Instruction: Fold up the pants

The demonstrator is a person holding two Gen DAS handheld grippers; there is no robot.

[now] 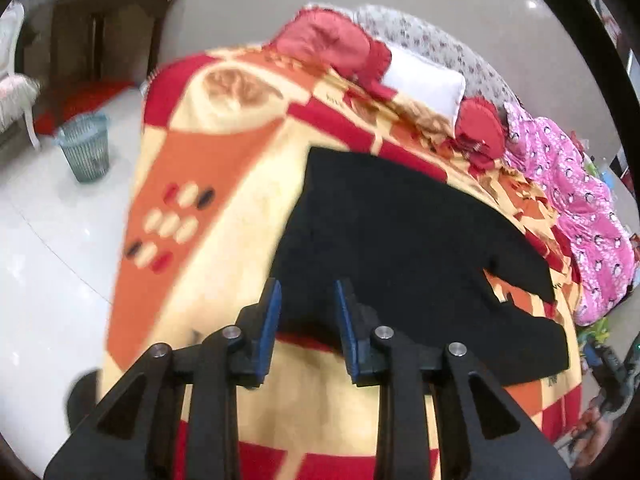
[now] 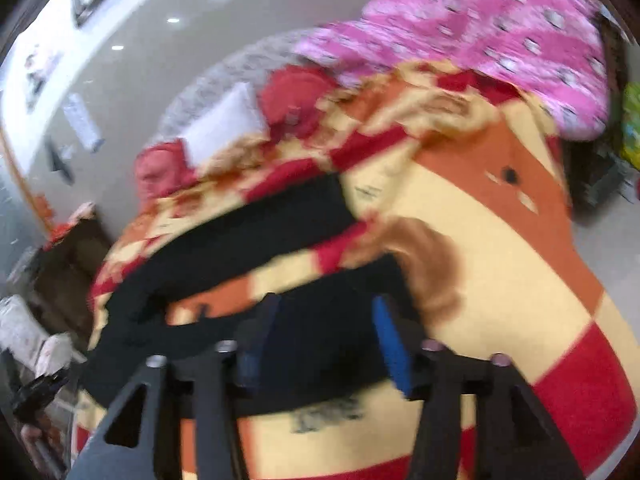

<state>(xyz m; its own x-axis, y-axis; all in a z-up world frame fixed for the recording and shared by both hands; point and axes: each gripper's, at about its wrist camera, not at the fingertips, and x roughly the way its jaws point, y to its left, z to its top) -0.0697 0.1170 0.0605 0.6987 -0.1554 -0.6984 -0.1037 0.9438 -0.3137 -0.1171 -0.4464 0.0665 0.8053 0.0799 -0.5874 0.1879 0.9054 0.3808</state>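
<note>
Closest to the left gripper (image 1: pixel 308 304), its blue-padded fingers stand spread, with nothing between them; the near edge of the black pants (image 1: pixel 400 248) lies just ahead of and under the tips, flat on the patterned blanket (image 1: pixel 224 184). I cannot tell whether the tips touch the cloth. The right gripper (image 2: pixel 324 312) is likewise spread wide and empty, poised over one dark leg end, with the other leg running away to its left beyond a strip of blanket.

Judging from how the pants lie, the folding is barely begun: the garment is spread out, the two legs apart in a shallow V, and no fold shows. Bringing one leg over the other and then folding lengthwise appear to be left.

Farther ahead of the left gripper sit a white pillow (image 1: pixel 424 84) and red cushions (image 1: pixel 336 40), with a pink quilt (image 1: pixel 580 208) off to its right. A blue waste basket (image 1: pixel 86 148) stands on the floor to its far left.

The right wrist view is heavily motion-blurred, so cloth edges and contact there are hard to read. The waistband is not clearly separable from the legs, and the near blanket is hidden behind both gripper bodies.
</note>
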